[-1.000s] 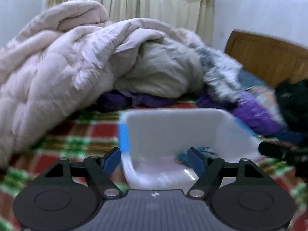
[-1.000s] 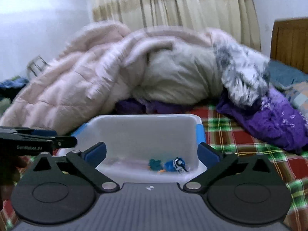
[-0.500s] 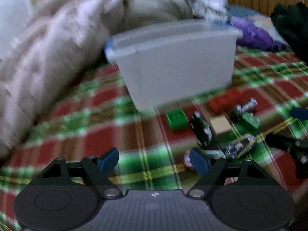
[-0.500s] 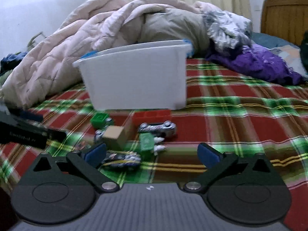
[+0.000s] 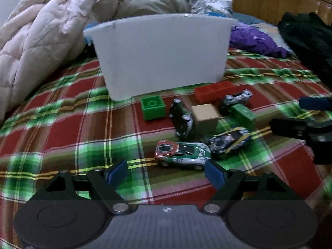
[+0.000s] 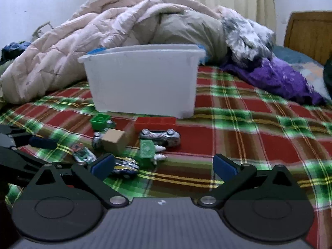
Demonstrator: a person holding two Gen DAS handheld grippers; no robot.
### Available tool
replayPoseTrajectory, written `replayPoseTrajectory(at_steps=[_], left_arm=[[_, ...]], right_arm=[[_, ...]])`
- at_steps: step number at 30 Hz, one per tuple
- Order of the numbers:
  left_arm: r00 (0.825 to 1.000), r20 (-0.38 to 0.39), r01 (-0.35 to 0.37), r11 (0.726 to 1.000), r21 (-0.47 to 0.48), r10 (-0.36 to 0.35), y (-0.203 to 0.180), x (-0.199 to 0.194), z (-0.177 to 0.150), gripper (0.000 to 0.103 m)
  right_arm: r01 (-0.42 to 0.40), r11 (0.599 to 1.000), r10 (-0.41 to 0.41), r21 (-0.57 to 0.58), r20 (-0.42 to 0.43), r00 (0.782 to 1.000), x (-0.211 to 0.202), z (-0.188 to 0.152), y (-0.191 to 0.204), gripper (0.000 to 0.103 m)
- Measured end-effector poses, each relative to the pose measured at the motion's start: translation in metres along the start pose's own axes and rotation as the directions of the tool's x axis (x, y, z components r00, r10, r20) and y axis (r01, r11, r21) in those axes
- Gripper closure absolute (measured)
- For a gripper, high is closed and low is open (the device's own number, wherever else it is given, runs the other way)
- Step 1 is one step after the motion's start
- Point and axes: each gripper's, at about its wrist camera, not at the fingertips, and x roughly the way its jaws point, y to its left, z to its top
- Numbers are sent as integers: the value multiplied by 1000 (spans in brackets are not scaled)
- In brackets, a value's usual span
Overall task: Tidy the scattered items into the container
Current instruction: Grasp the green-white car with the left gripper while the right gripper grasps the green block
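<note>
A white plastic bin (image 5: 161, 56) stands on the plaid bedspread; it also shows in the right wrist view (image 6: 143, 81). In front of it lie a green brick (image 5: 153, 107), a red brick (image 5: 214, 90), a wooden cube (image 5: 205, 115), a second green brick (image 5: 242, 114) and several toy cars, the nearest green, white and red (image 5: 182, 152). My left gripper (image 5: 167, 174) is open and empty just short of that car. My right gripper (image 6: 164, 166) is open and empty, low over the bed, right of a dark striped car (image 6: 125, 165).
A heaped pink quilt (image 6: 93, 41) and grey bedding lie behind the bin. Purple cloth (image 6: 276, 78) lies at the right, with a wooden headboard (image 5: 280, 2) beyond. Dark clothing (image 5: 307, 39) sits at the far right.
Both grippers have dropped from above the bin down to the bed in front of it. The toys now lie just ahead of the fingers. Both stay open.
</note>
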Motion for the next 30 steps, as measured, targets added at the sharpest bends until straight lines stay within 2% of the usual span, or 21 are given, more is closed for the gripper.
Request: replayPoseTrajectory(at_steps=[4, 9, 12, 15, 16, 21, 27, 29, 30], left_arm=[[1000, 2, 29, 1000, -8, -29, -2, 5, 1, 19], [999, -1, 36, 999, 17, -36, -7, 13, 1, 19], [999, 12, 39, 999, 2, -39, -2, 19, 3, 19], [999, 18, 35, 999, -24, -35, 3, 21, 8, 19], [999, 19, 36, 999, -31, -36, 4, 22, 9, 19], [999, 21, 48, 998, -36, -48, 7, 26, 10, 19], [998, 20, 55, 998, -24, -55, 6, 29, 10, 15], [998, 21, 66, 998, -17, -66, 6, 28, 10, 16], [997, 26, 77, 997, -13, -77, 6, 26, 9, 16]], right_arm=[[-6, 1000, 6, -8, -20, 1000, 5, -2, 1, 0], [-23, 1000, 23, -9, -30, 999, 11, -2, 2, 0], [-28, 999, 27, -23, -25, 999, 22, 2, 5, 1], [-29, 998, 29, -55, -7, 1000, 31, 5, 10, 12], [-27, 998, 26, -50, -12, 1000, 34, 6, 9, 19], [-38, 999, 37, -22, -34, 999, 45, 6, 6, 34], [-47, 999, 47, 10, -61, 997, 59, 7, 3, 39], [-54, 999, 54, 3, -67, 996, 61, 8, 5, 49], [-55, 998, 55, 2, -71, 996, 62, 8, 6, 59]])
